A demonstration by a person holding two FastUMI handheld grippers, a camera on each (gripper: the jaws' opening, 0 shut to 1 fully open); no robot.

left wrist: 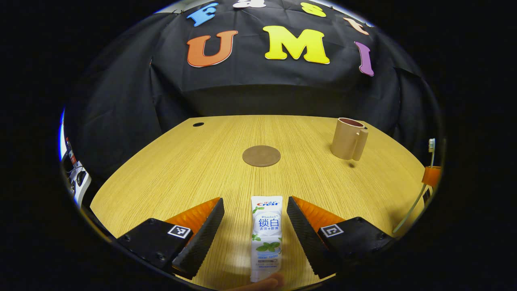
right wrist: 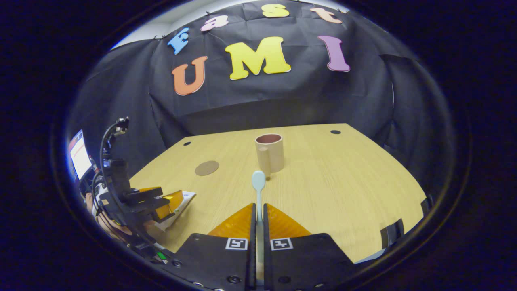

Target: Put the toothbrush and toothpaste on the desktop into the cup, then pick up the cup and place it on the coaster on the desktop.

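— Black ridged fingers [left wrist: 206, 234] with orange backs sit lowest in the left gripper view. What lies between them?

— That is the left tool [left wrist: 255, 232], and its two fingers are wide apart. A white toothpaste tube with blue writing and green leaves [left wrist: 265, 236] lies flat on the pale wooden surface [left wrist: 181, 169] between them. Neither finger touches the tube.

— And the other tool?

— In the right gripper view, the right tool [right wrist: 259, 226] has its two fingers pressed together on a thin pale blue-green toothbrush [right wrist: 258, 190]. The handle runs down between the fingers, and the rounded end sticks out in front, pointing at the cup.

— Where is the cup?

— The tan cup with a handle [right wrist: 270, 152] stands upright on the surface, past the toothbrush tip and apart from it. Its handle faces the right tool. I can see a dark reddish inside near the rim.

— And the coaster?

— The round brown coaster [left wrist: 261, 156] lies flat near the middle of the surface, well apart from the cup. In the left gripper view, it is straight ahead past the tube, and the cup [left wrist: 349, 139] stands to its right. At the far right edge of that view, the toothbrush [left wrist: 420, 190] shows again, held in an orange finger.

— Can you see the left tool from the other side?

— Yes. At the left of the right gripper view, it [right wrist: 161, 204] is low over the tube [right wrist: 179, 204], with a hand [right wrist: 109, 226] holding it.
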